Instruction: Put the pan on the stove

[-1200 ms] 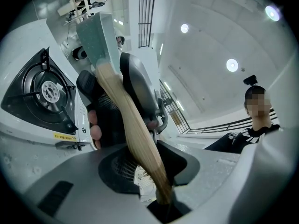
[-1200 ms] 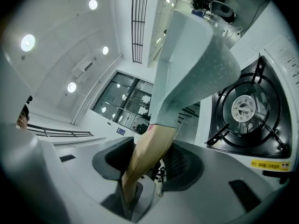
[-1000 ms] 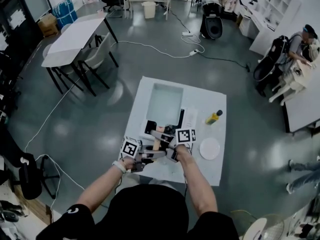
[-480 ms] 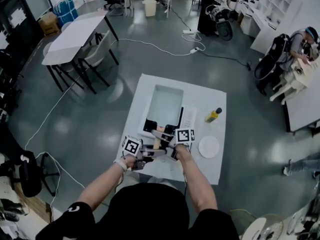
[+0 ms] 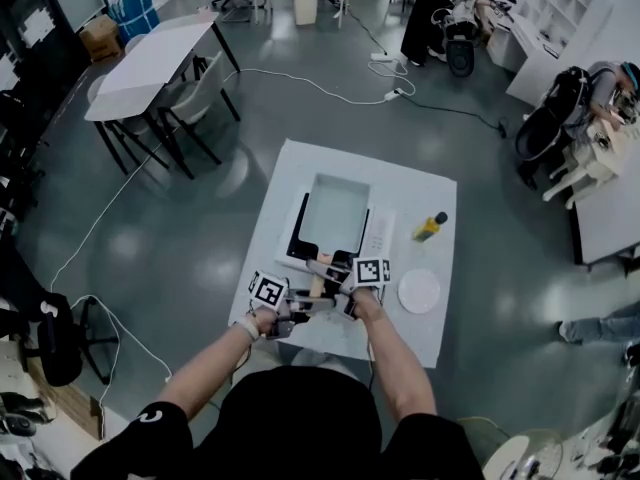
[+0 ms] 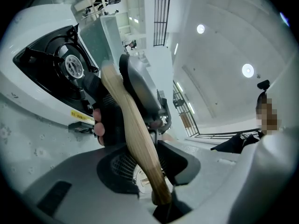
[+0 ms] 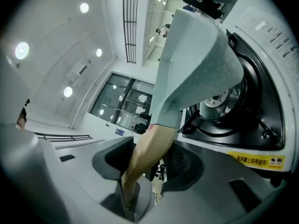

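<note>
A pale rectangular pan point(image 5: 335, 211) with a wooden handle point(image 5: 318, 286) hovers over the black stove point(image 5: 299, 240) on the white table point(image 5: 410, 193). Both grippers clamp the handle from opposite sides. My left gripper point(image 5: 298, 304) is shut on the handle point(image 6: 135, 134), which crosses slantwise between its jaws point(image 6: 145, 164). My right gripper point(image 5: 335, 274) grips the handle point(image 7: 149, 148) closer to the pan body point(image 7: 196, 55). In both gripper views a burner point(image 6: 71, 65) point(image 7: 218, 101) shows just beneath the pan. Whether the pan touches the burner I cannot tell.
A yellow bottle point(image 5: 428, 228) lies right of the stove and a white plate point(image 5: 419, 291) sits near the table's right front. The stove's white control strip point(image 5: 377, 236) runs along its right side. Desks and chairs point(image 5: 150, 78) stand on the floor at far left.
Both grippers and the pan have sunk a little towards the stove. More of the stove's black top is now covered by the pan. A person at the far back has walked right.
</note>
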Available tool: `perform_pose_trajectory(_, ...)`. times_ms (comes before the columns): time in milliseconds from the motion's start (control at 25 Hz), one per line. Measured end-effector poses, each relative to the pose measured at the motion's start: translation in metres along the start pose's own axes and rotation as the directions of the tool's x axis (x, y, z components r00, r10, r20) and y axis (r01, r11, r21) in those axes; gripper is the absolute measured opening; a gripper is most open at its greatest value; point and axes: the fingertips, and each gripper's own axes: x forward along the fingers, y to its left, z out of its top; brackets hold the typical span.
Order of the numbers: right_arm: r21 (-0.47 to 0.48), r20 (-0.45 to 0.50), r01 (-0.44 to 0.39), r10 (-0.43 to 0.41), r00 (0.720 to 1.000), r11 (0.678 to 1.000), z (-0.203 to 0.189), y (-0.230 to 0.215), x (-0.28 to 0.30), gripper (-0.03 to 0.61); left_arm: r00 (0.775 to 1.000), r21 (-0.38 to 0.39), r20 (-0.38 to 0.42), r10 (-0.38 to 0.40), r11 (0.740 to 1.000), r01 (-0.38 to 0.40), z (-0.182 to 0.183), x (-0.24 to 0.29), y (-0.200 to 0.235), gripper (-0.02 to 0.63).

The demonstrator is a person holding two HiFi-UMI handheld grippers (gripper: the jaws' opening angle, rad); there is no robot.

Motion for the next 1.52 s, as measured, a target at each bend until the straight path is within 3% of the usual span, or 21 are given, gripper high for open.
perform_pose_trajectory(120,0.021,0.004,0.001,-0.001,1.0,1.0,-0.003,-0.007,0.002,0.181,1.0,-0.009,0.003,0.001,1.0,-0.001,-0.002,-0.001,0.004,0.118)
perform_pose_trajectory(240,0.062,-0.002,0.054,-0.054,0.999,0.997,-0.01,-0.023,0.0,0.183,1.0,-0.013,0.002,0.014,1.0,-0.013,-0.006,-0.002,0.012,0.118)
perform_pose_trajectory(400,-0.015,0.002,-0.092,0.092,0.996,0.996,-0.006,-0.012,0.011,0.184,0.999,-0.023,-0.001,0.041,0.999,-0.041,-0.009,-0.003,0.023,0.121)
perform_pose_trajectory(520,-0.036,0.003,-0.158,0.158,0.987,0.987,-0.007,-0.009,0.017,0.184,0.999,-0.128,0.016,0.052,0.991,-0.049,-0.018,-0.004,0.028,0.123)
perform_pose_trajectory(600,0.033,-0.006,-0.017,0.017,1.0,0.999,-0.015,-0.032,0.008,0.186,0.999,-0.068,0.011,0.053,0.996,-0.052,-0.015,-0.005,0.032,0.123)
perform_pose_trajectory(680,0.086,-0.02,0.078,-0.077,0.997,0.993,-0.02,-0.049,0.002,0.186,0.998,-0.107,0.014,0.059,0.993,-0.057,-0.018,-0.004,0.034,0.123)
perform_pose_trajectory(720,0.087,-0.023,0.079,-0.077,0.997,0.993,-0.021,-0.051,0.002,0.187,0.998,-0.137,0.017,0.065,0.989,-0.062,-0.02,-0.004,0.036,0.123)
perform_pose_trajectory(840,0.079,-0.026,0.06,-0.058,0.998,0.995,-0.022,-0.054,0.004,0.187,0.998,-0.053,0.007,0.07,0.996,-0.069,-0.017,-0.003,0.042,0.124)
perform_pose_trajectory(1040,-0.006,-0.008,-0.113,0.113,0.994,0.994,-0.014,-0.03,0.015,0.189,0.997,-0.082,0.011,0.076,0.994,-0.075,-0.017,-0.004,0.041,0.13)
perform_pose_trajectory(1080,0.009,-0.011,-0.089,0.089,0.996,0.996,-0.015,-0.034,0.014,0.189,0.997,-0.124,0.018,0.071,0.99,-0.069,-0.019,-0.003,0.041,0.132)
perform_pose_trajectory(1120,0.054,-0.018,-0.013,0.014,1.0,0.998,-0.019,-0.045,0.009,0.189,0.998,-0.162,0.027,0.062,0.985,-0.057,-0.021,-0.002,0.04,0.133)
perform_pose_trajectory(1200,0.112,-0.036,0.092,-0.088,0.995,0.989,-0.025,-0.063,0.003,0.19,0.998,-0.176,0.036,0.052,0.983,-0.045,-0.022,-0.001,0.042,0.138)
perform_pose_trajectory(1280,0.097,-0.036,0.054,-0.051,0.998,0.994,-0.025,-0.059,0.007,0.19,0.998,-0.191,0.042,0.046,0.981,-0.037,-0.022,-0.001,0.042,0.141)
perform_pose_trajectory(1360,0.052,-0.031,-0.031,0.032,0.999,0.998,-0.021,-0.048,0.013,0.192,0.997,-0.13,0.024,0.073,0.989,-0.069,-0.02,-0.003,0.048,0.146)
perform_pose_trajectory(1440,0.096,-0.041,0.041,-0.037,0.998,0.995,-0.025,-0.06,0.007,0.195,0.996,-0.083,0.012,0.089,0.993,-0.088,-0.019,-0.004,0.054,0.147)
perform_pose_trajectory(1520,0.118,-0.048,0.089,-0.083,0.995,0.989,-0.028,-0.066,0.004,0.199,0.998,-0.11,0.015,0.068,0.992,-0.066,-0.02,-0.002,0.051,0.147)
